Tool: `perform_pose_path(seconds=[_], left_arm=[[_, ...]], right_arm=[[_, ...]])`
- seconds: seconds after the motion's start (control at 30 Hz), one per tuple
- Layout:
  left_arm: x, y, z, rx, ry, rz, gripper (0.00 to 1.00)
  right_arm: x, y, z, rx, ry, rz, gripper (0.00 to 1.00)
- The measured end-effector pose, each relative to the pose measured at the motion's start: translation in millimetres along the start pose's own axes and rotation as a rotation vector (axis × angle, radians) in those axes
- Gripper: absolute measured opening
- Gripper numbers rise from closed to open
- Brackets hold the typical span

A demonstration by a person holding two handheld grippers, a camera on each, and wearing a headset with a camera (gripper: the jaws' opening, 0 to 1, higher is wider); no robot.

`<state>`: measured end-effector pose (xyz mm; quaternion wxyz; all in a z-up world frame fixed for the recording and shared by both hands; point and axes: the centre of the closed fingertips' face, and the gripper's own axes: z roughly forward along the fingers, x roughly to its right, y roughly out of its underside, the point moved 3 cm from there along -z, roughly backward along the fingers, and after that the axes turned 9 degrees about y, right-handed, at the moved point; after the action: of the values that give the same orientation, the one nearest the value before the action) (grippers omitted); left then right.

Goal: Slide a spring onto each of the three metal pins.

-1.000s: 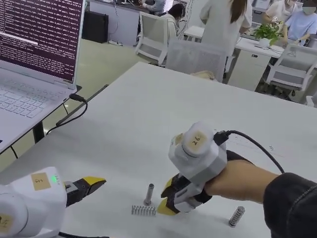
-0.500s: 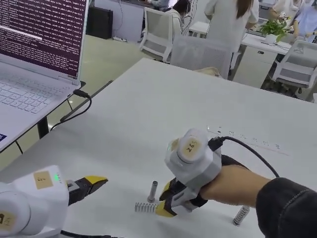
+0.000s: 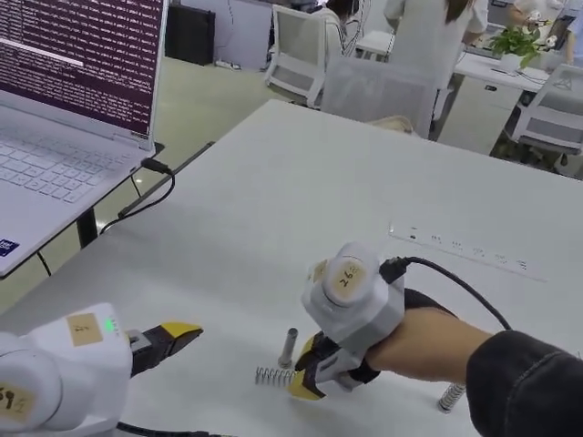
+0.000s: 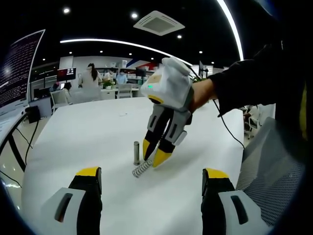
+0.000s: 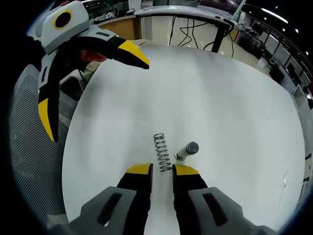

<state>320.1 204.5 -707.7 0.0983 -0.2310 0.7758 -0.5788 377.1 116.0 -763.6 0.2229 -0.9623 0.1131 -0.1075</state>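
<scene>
A loose spring (image 3: 271, 375) lies flat on the white table (image 3: 301, 200) beside an upright metal pin (image 3: 290, 347). My right gripper (image 3: 305, 381) points down at the spring's near end. In the right gripper view its jaws stand a narrow gap apart, and the end of the spring (image 5: 161, 149) lies in that gap, just left of the pin (image 5: 186, 151). My left gripper (image 4: 151, 177) hovers wide open at the table's near left, holding nothing, and faces the spring (image 4: 142, 168) and pin (image 4: 136, 152). A second spring (image 3: 451, 397) lies behind the right hand.
An open laptop (image 3: 64, 100) sits on a stand at the left, and its cable (image 3: 150, 196) runs onto the table edge. A power strip (image 3: 465, 250) lies at the back right. Chairs, desks and people are beyond the table.
The head camera has shifted, so the whole scene has slid. My right gripper has stayed at the spring's end beside the pin. The left gripper has kept its place.
</scene>
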Motion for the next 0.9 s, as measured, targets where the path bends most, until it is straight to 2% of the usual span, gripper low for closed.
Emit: perform_pose_path(seconds=[0.9], left_arm=[[1.5,1.3,1.1,-0.007,0.001,-0.008,0.81]], right_arm=[[-8.0,5.6,4.7,0.002,-0.005,-0.048,0.11]])
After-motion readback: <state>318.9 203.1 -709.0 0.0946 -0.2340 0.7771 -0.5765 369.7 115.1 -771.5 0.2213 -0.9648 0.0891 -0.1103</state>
